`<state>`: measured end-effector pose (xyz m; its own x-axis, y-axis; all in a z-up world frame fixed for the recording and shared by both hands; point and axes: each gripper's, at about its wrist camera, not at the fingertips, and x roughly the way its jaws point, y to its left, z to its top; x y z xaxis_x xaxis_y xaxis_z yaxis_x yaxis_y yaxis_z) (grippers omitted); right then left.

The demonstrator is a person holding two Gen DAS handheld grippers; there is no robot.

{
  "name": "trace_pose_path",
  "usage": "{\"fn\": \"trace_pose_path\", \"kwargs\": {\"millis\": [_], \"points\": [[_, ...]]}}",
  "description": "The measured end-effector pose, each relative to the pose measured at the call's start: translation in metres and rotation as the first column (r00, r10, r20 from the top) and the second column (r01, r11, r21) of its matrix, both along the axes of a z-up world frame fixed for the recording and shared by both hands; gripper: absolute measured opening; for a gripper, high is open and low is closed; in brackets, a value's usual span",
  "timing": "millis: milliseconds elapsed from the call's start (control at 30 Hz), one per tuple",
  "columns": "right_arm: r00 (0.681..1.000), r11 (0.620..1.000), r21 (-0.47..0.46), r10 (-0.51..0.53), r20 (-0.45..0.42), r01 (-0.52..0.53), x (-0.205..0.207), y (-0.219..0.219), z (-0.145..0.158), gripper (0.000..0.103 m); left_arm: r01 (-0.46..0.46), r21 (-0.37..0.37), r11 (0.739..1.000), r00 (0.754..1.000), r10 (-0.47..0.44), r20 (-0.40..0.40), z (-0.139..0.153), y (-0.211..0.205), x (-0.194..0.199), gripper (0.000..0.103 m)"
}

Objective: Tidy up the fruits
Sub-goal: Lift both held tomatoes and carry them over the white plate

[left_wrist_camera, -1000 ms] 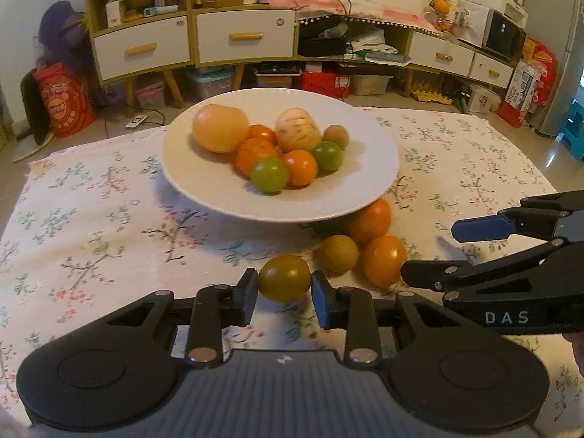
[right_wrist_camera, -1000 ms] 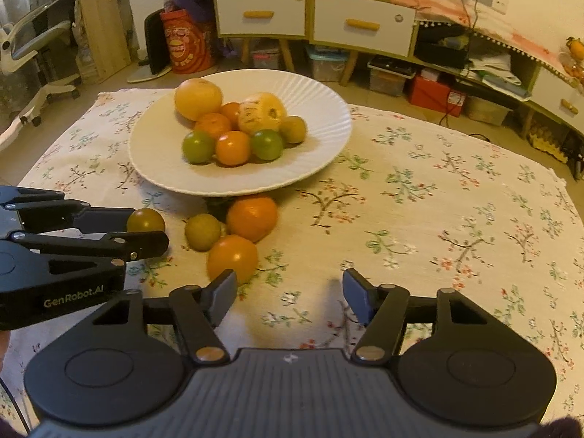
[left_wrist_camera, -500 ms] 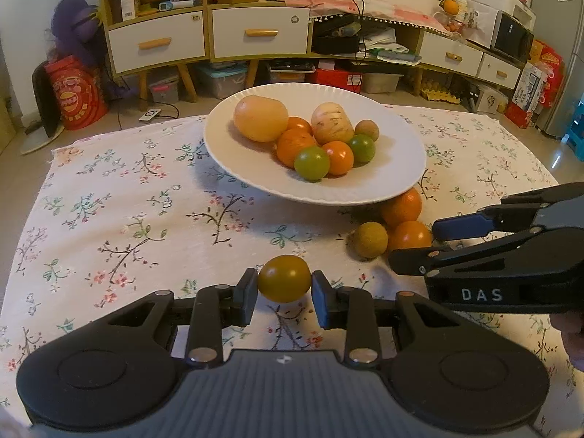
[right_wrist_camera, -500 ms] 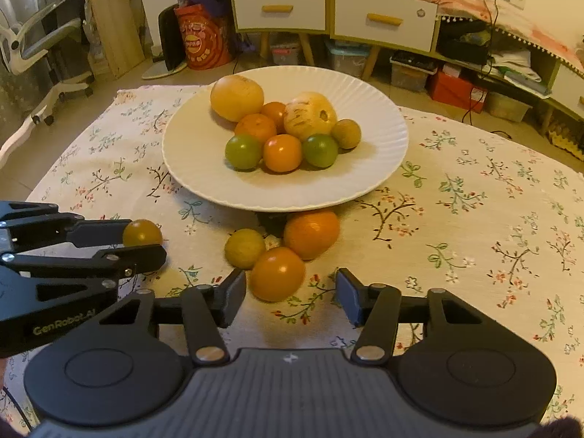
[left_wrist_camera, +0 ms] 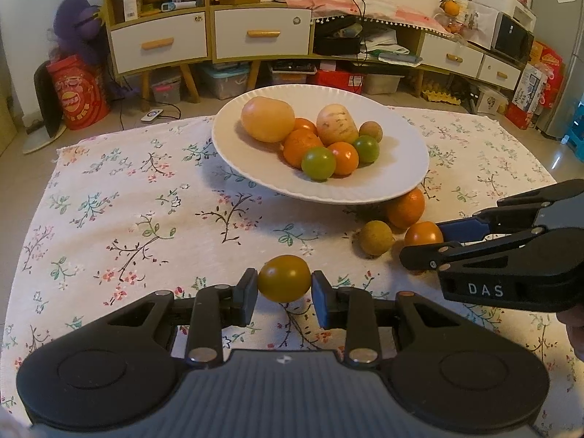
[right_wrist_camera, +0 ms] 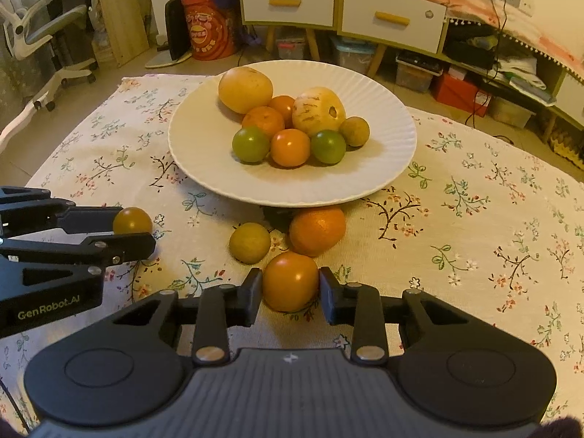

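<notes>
Fruit fills the white plate [right_wrist_camera: 387,168] on the counter [right_wrist_camera: 474,226] (it wears a flowered cloth): eight pieces huddle at its centre. The left tool [left_wrist_camera: 284,294] pinches an olive-yellow tomato [left_wrist_camera: 284,278], held clear of the cloth. The right tool [right_wrist_camera: 291,294] has its fingers against both sides of an orange tomato [right_wrist_camera: 290,281] resting on the counter. Just beyond it sit a larger orange [right_wrist_camera: 317,230] and a small brownish-yellow fruit [right_wrist_camera: 250,242], beside the plate's near rim.
</notes>
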<state>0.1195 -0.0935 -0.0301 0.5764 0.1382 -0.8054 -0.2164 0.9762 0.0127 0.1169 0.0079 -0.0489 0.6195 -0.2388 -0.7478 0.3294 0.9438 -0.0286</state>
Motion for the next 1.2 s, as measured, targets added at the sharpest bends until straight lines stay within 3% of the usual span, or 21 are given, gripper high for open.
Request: {"fn": "trace_pose_path", "kwargs": {"millis": [633, 1200], "points": [[0.998, 0.998, 0.045, -0.045, 0.044, 0.043, -0.006, -0.021, 0.018, 0.03, -0.003, -0.036, 0.999, 1.0, 0.003, 0.023, 0.014, -0.001, -0.001, 0.01], [0.98, 0.973, 0.197, -0.151, 0.127, 0.124, 0.003, -0.043, 0.042, 0.03, -0.033, -0.089, 0.995, 0.994, 0.042, 0.099, 0.038, -0.005, 0.023, 0.01]]}}
